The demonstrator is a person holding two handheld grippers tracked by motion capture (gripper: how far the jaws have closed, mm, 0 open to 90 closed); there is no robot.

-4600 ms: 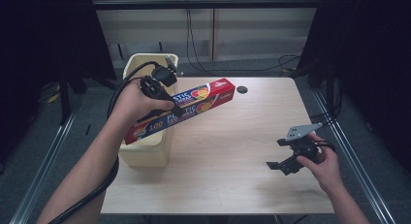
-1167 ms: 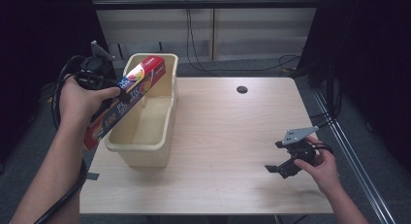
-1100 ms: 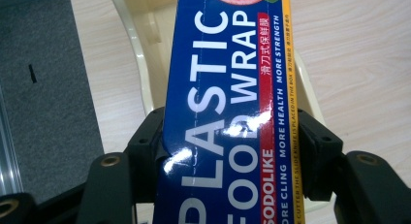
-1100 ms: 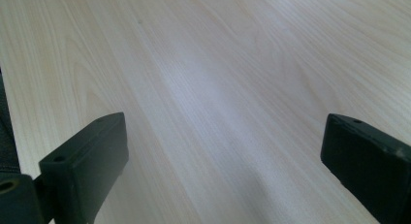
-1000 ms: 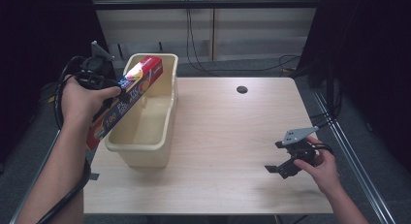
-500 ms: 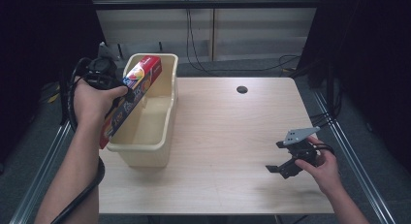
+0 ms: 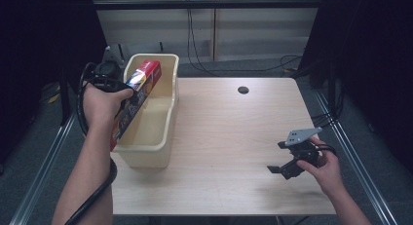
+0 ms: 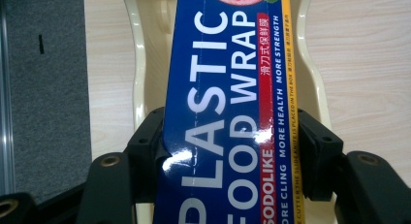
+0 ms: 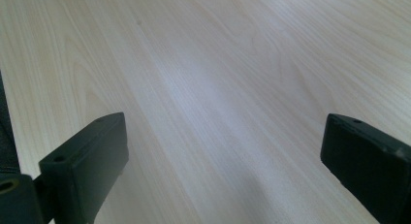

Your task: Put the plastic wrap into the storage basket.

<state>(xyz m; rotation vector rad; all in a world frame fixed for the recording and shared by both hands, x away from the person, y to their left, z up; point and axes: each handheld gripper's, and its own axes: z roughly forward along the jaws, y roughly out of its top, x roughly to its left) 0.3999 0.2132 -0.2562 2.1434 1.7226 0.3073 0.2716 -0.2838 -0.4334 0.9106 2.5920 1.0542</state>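
Note:
A long blue and red box of plastic food wrap [image 7: 135,101] is held lengthwise and tilted over the left rim of a cream plastic bin [image 7: 147,156]. My left gripper [image 7: 111,74] is shut on the box, with the person's hand around it. In the left gripper view the box [image 8: 228,103] sits clamped between both jaws of the left gripper [image 8: 228,151], and the bin's rims [image 8: 135,64] run below it. My right gripper [image 7: 280,158] rests low at the table's front right, open. In the right gripper view the right gripper [image 9: 223,156] has bare wood between its jaws.
The wooden table [image 7: 234,132] has a round cable hole [image 7: 243,90] near its back edge. The bin stands at the table's left edge, with grey floor [image 8: 43,88] beyond it. Cables hang at the back wall.
The left hand has brought the wrap box from outside the bin's left side rightward over the bin's rim and lined it up with the bin. The right gripper has stayed put.

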